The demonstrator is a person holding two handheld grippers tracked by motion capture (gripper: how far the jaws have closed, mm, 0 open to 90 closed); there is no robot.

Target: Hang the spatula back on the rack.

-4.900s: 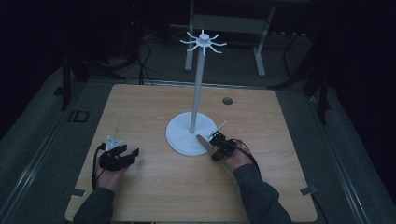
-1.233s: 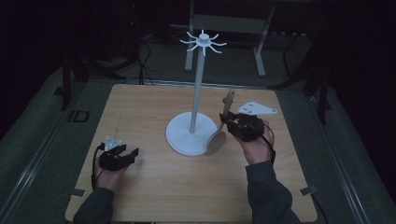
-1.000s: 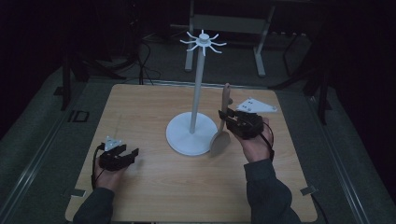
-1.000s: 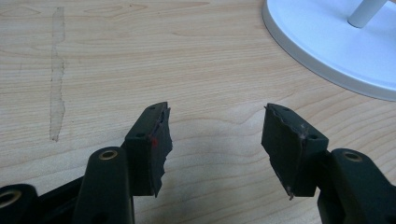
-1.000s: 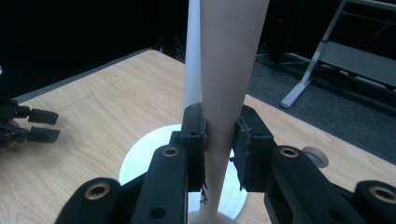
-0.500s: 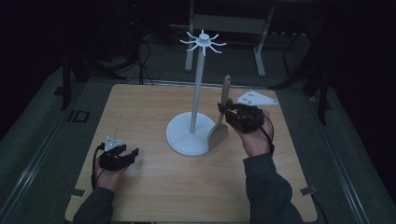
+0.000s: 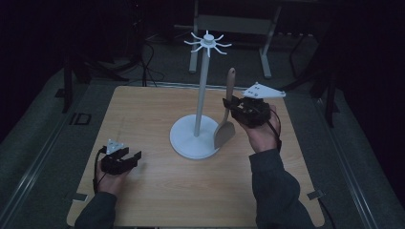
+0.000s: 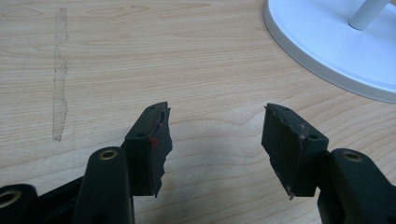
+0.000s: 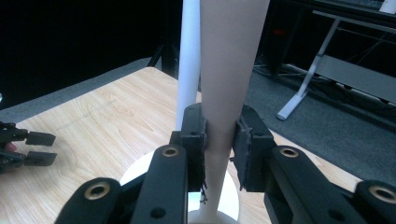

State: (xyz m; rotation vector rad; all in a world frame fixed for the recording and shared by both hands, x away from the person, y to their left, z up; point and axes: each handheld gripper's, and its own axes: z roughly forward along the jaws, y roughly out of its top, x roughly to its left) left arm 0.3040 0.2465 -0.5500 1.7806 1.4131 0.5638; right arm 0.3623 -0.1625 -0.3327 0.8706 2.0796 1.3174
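Right hand-held gripper [image 7: 228, 106] is clamped on the handle of a light wooden spatula [image 7: 226, 125]; in the right gripper view its two black jaws press on both sides of the pale handle [image 9: 219, 126]. The spatula stands nearly upright, handle tip up and flat blade down. The blade hangs over the right edge of the round white base [image 7: 193, 138] of a tall white stand (whether it touches the base or floats just above it, I cannot tell). The stand has a thin white pole [image 7: 202, 93] with a crown of short hooks [image 7: 207, 43] at the top, and it stands near the middle of the light wooden bench [image 7: 157, 191], a little toward the far edge. The handle tip is just right of the pole and well below the hooks.

Left hand-held gripper [image 7: 130, 159] rests low near the front left corner of the bench, well apart from the stand. Its jaws stand wide apart with nothing between them; the left gripper view shows bare wood between the pads [image 8: 156, 140] and the rim of the white base at the upper right.
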